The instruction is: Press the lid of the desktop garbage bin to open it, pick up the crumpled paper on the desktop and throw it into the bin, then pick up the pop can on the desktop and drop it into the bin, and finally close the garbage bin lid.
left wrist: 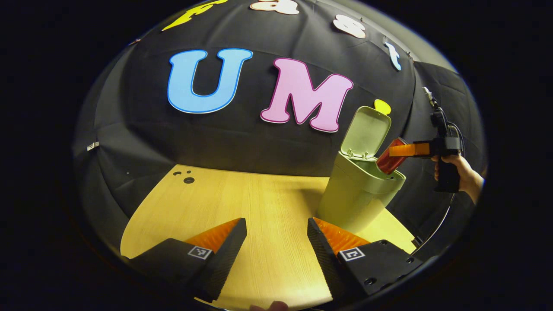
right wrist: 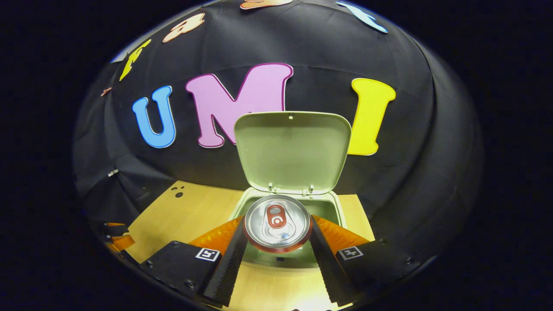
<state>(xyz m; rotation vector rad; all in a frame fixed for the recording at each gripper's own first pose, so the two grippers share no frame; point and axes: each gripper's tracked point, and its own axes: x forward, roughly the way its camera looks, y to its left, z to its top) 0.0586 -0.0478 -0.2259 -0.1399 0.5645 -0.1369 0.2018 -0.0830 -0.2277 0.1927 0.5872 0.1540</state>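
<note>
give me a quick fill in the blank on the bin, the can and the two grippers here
1. The bin lid stands ____.
2. The right gripper is shut on the ____.
3. The can is held over the bin's ____.
4. The left gripper hangs open over the ____, holding nothing.

Missing words: open; can; opening; table
</note>
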